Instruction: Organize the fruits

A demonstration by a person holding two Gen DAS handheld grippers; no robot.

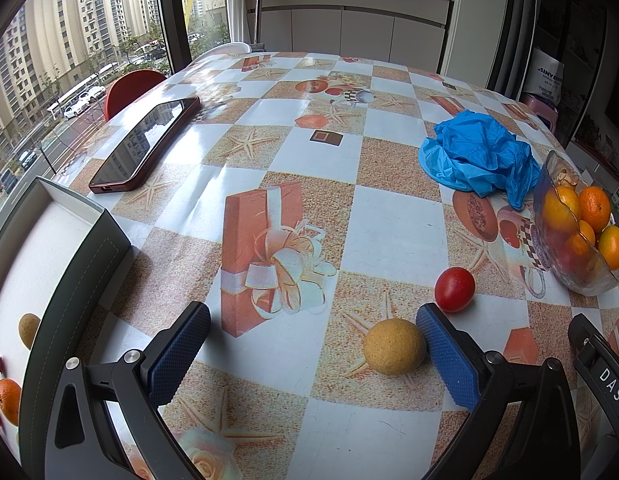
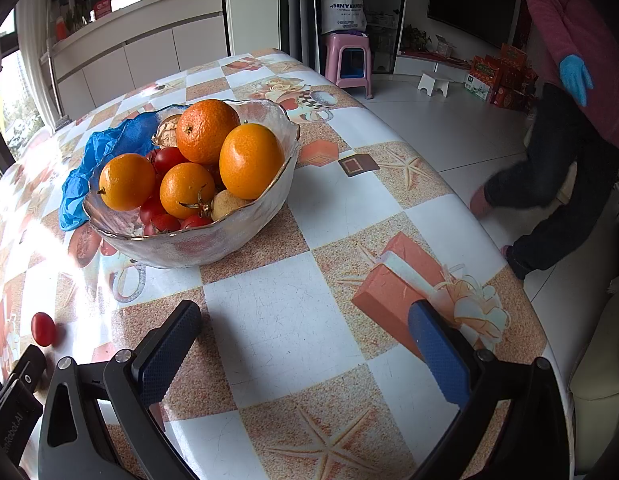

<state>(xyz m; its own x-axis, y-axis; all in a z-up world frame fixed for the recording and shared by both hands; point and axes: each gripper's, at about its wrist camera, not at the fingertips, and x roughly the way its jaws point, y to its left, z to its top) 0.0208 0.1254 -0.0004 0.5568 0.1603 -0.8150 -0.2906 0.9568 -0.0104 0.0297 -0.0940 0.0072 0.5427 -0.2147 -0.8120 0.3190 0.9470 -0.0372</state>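
Through the left wrist camera we hold the left gripper (image 1: 313, 344) low over the table (image 1: 393, 224) with its jaws spread wide and nothing between them; the tan round fruit (image 1: 394, 345) lies loose on the cloth just inside the right pad, close enough that we cannot tell whether they touch, and the small red tomato (image 1: 454, 289) sits just beyond it. We judge this stance lines us up to close on the tan fruit and carry it left to the grey tray (image 1: 75, 264), which already shows a tan fruit, an orange and red tomatoes at the frame's edge. A phone (image 1: 145, 145) lies well behind and a crumpled blue glove (image 1: 479, 158) sits beside the glass bowl (image 1: 565, 252), neither in the path; the tomato is the one thing our right pad could nudge. Through the right wrist camera, the right gripper (image 2: 305, 356) likewise stands wide apart and empty, over bare cloth, short of the bowl piled with oranges (image 2: 207, 131), cherry tomatoes and a pale fruit. We take it to be waiting its turn there. A person in a pink top and blue glove stands on the floor beyond the table, well apart.
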